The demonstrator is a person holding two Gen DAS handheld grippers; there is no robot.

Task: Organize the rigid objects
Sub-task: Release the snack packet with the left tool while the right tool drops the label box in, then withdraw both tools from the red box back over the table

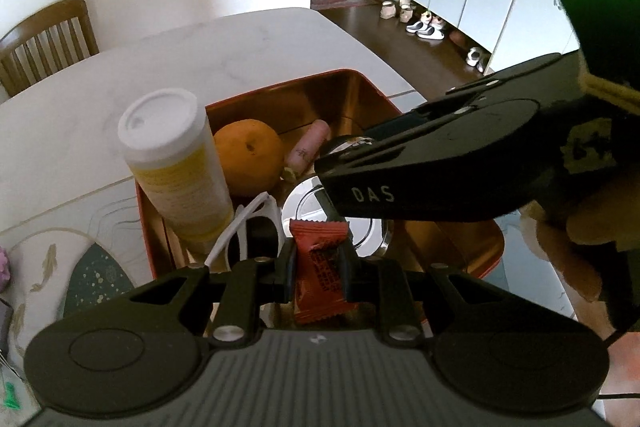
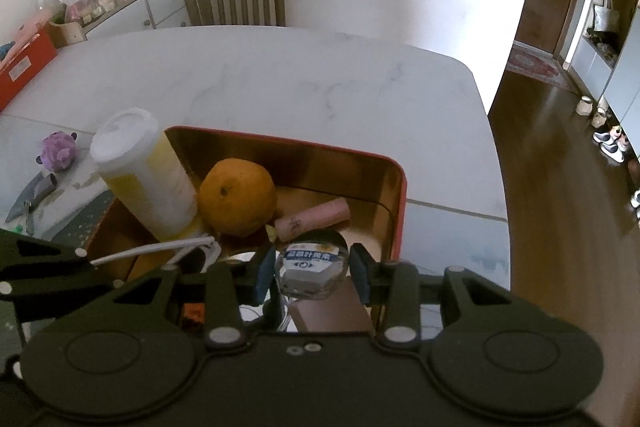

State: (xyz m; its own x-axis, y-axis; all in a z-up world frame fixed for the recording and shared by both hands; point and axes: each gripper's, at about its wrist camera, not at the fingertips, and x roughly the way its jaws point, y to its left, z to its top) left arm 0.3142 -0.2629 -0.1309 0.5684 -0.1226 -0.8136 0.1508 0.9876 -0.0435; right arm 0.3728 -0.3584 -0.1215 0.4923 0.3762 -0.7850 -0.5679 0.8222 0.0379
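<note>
Left gripper (image 1: 318,263) clamped on a red snack packet (image 1: 320,273) over the red tin (image 1: 280,95). Only the right wrist view shows the right gripper (image 2: 312,273) grasping a small clear jar (image 2: 310,273) there. Bottle (image 2: 140,171), orange (image 2: 238,201) inside, left.

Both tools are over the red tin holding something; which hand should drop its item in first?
Probably right: the right tool holds its small clear bottle low over the tin's open floor. The left tool's red snack packet sits behind it.

Red tin (image 2: 400,195), orange fruit (image 2: 237,197), pink tube (image 2: 316,215), white-marbled table (image 2: 280,79)
</note>
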